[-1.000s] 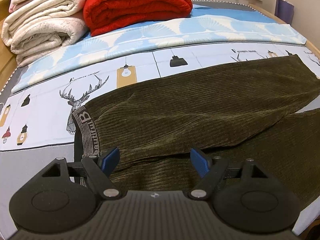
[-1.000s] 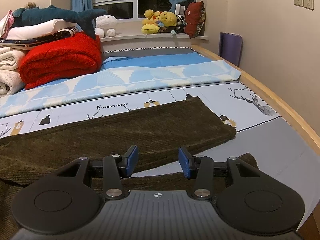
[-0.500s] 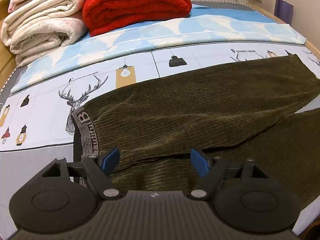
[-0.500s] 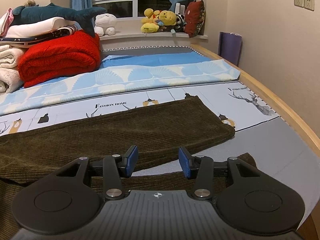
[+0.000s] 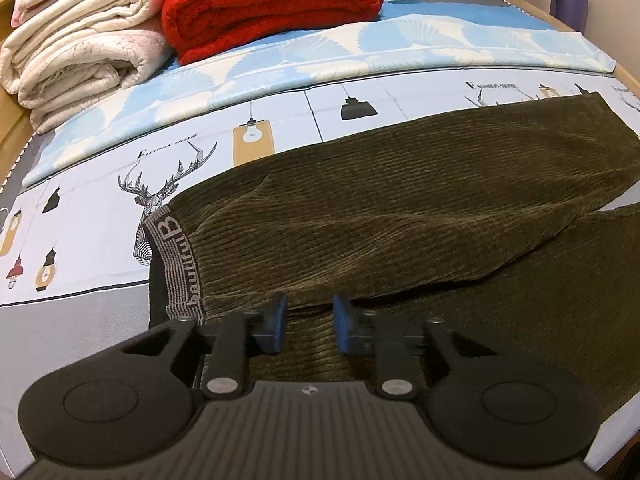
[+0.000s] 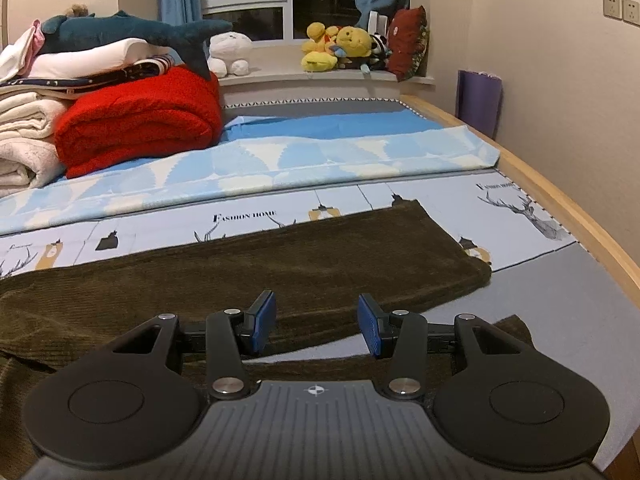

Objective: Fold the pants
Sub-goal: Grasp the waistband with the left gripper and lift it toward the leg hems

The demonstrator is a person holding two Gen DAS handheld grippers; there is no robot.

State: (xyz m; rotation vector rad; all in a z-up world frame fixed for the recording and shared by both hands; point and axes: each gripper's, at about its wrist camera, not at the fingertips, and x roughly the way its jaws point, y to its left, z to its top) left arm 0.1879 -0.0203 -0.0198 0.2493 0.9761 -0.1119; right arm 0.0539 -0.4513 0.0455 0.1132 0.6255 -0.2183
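1. Pants, olive corduroy, spread flat across the printed bedsheet, far leg lying partly over the near one.
2. Left wrist view alone: grey lettered waistband at the pants' left end, beside a deer print.
3. Right wrist view alone: far leg's hem ending short of the wooden bed edge; windowsill with plush toys; toy shark on top of the folded bedding.
4. Both views: folded red blanket next to rolled white blankets at the back.
5. Left gripper: just narrowed from wide apart, blue pads now a small gap apart, with a ridge of corduroy near the waist between them; cannot tell whether the pads actually press the cloth.
6. Right gripper: pads about half apart, nothing pinched, poised over the near edge of the far leg with the near leg's cloth directly below.
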